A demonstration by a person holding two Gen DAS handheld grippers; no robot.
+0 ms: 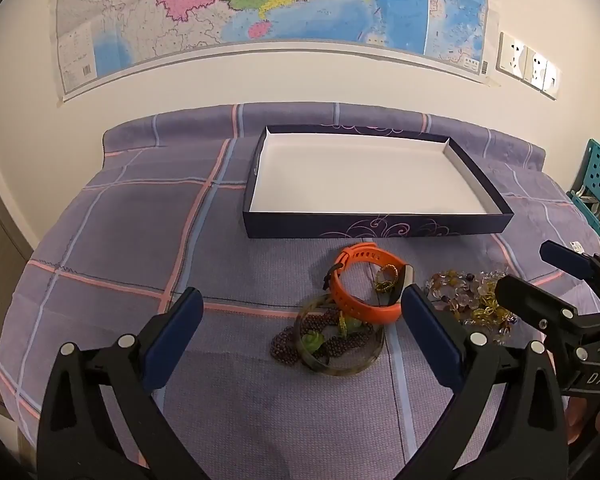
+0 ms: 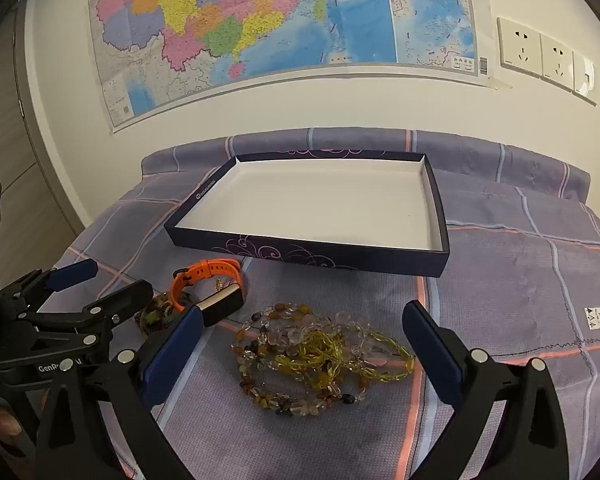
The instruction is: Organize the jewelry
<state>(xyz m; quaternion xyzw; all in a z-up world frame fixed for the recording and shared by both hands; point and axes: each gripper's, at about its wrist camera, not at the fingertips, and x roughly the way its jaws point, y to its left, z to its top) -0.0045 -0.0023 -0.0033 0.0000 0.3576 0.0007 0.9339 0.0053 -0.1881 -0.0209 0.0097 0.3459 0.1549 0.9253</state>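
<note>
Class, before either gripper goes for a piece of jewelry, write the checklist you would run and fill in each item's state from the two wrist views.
1. Left gripper open, nothing between its fingers: ok.
2. Right gripper open, nothing held: ok.
3. Box open-topped, white inside bare: ok.
4. Beaded bracelets lying separate: not ok, tangled in one heap.
5. Orange watch free to lift alone: not ok, it overlaps the glassy bangle.
6. Purple bead strand free of the bangle: cannot tell.
</note>
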